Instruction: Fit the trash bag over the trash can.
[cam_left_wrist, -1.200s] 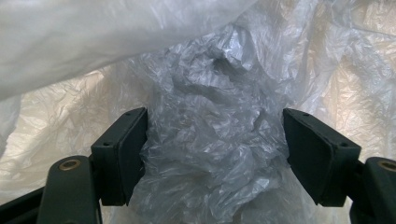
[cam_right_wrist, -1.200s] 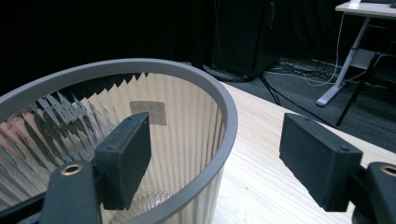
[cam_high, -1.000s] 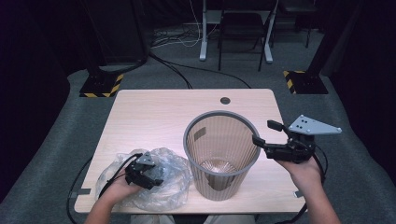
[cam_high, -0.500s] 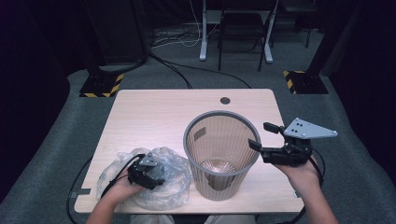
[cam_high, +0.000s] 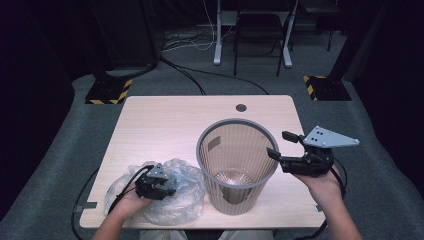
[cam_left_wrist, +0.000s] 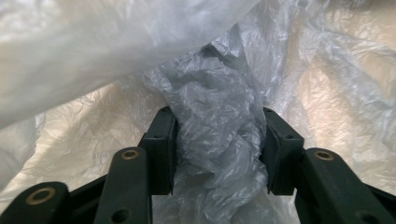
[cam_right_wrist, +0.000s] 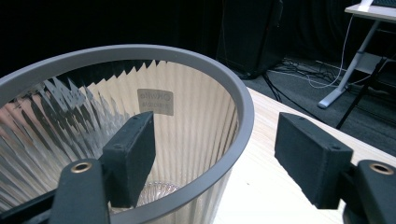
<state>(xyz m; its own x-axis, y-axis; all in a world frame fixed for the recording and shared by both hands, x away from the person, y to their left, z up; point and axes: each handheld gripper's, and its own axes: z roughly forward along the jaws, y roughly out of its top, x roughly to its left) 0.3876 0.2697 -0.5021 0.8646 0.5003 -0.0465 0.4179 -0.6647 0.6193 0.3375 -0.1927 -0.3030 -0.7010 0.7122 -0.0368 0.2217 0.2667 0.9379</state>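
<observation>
One crumpled clear plastic bag (cam_left_wrist: 219, 140) sits bunched between the left gripper's (cam_left_wrist: 219, 149) jaws, which have just been closing and now clench it. The right gripper (cam_right_wrist: 215, 154) straddles the rim of the single ribbed grey wastebasket (cam_right_wrist: 243, 116), jaws closing but not yet touching. Next, seemingly: steady the basket, lift the bag.

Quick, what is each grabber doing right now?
Left gripper: jaws have just been closing, now pinching a bunch of the clear plastic bag.
Right gripper: open, straddling the rim of the bin, not squeezing it yet.
</observation>
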